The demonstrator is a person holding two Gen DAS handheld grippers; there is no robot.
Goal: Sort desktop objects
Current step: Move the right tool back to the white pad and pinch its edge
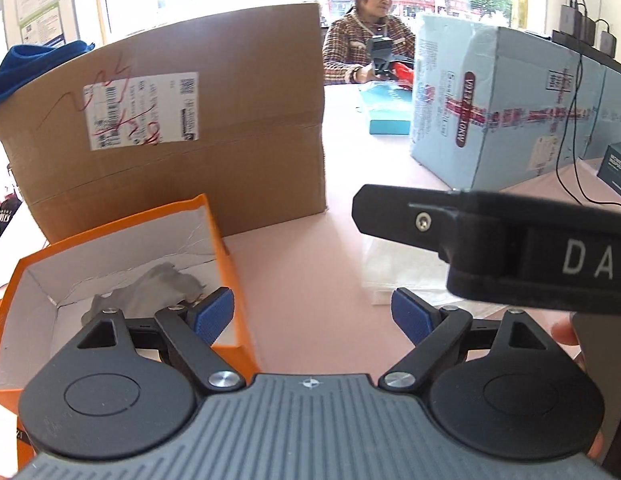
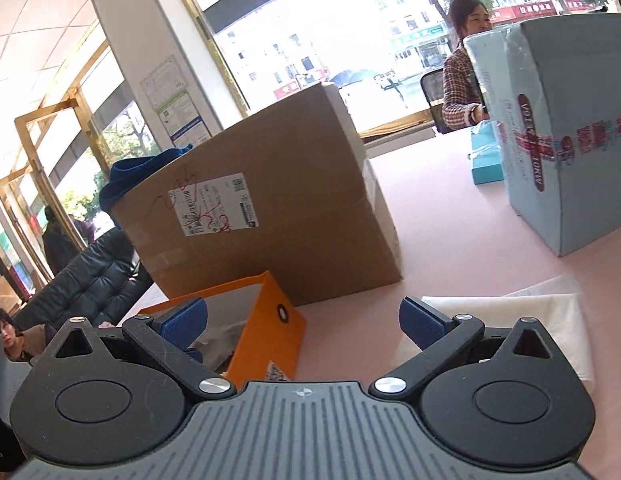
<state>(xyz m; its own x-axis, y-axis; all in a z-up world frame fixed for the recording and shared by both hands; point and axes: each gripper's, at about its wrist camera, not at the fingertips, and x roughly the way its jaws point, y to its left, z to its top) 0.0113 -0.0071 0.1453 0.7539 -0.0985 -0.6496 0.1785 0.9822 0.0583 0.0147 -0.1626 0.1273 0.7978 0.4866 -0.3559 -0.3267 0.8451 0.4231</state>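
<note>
An open orange box (image 1: 214, 216) with a white inside stands at the lower left of the left wrist view, and a crumpled grey cloth (image 1: 150, 292) lies in it. My left gripper (image 1: 312, 316) is open and holds nothing; its left finger hangs over the box's near right corner. The other gripper's black body (image 1: 510, 240) crosses that view at the right. In the right wrist view the orange box (image 2: 266, 320) sits low and left of centre. My right gripper (image 2: 302, 320) is open and holds nothing, above the pink table, with its left finger over the box.
A big brown carton (image 1: 182, 120) stands right behind the orange box, a blue cloth (image 1: 34, 64) on top. A pale blue carton (image 1: 490, 108) stands at the right. A white plastic bag (image 2: 522, 320) lies flat on the pink table (image 1: 310, 272). A seated person (image 1: 366, 40) is across the table.
</note>
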